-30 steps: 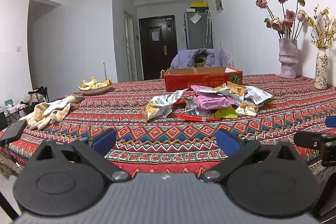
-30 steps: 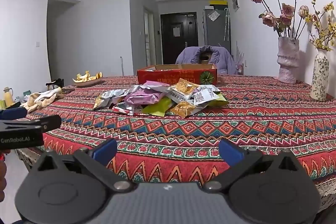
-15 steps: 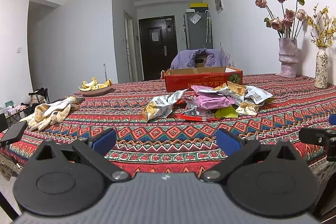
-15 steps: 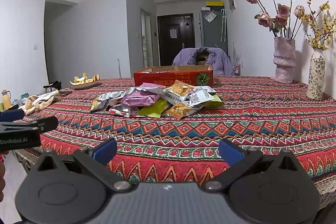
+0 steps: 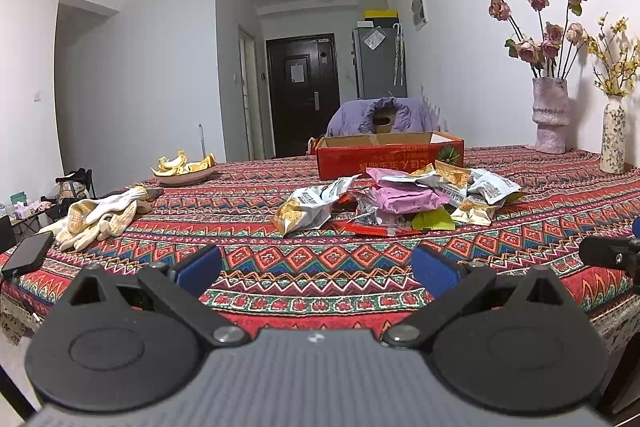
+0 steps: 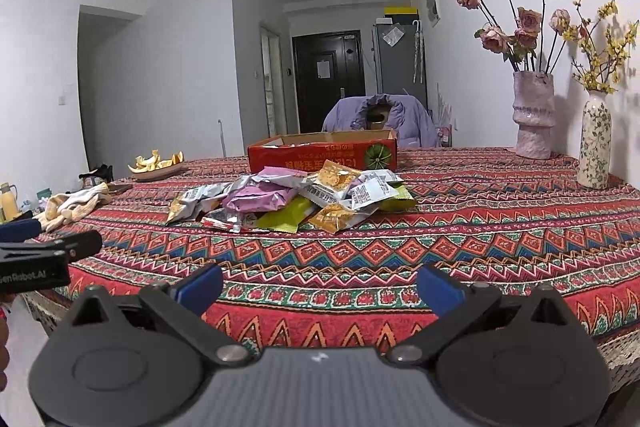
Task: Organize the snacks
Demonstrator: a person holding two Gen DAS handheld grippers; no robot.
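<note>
Both tools hover at the near edge of the tabletop (image 5: 280, 287), which wears a red patterned cloth. The left hand-held gripper (image 5: 316, 267) has its blue fingers spread wide with nothing between them, and the right hand-held gripper (image 6: 320, 287) is just the same. The pile of snack packets (image 6: 292, 199) lies mid-table, well apart from both. Right behind it sits an open red cardboard box (image 6: 322, 155). White gloves (image 5: 100, 215) lie to the left.
</note>
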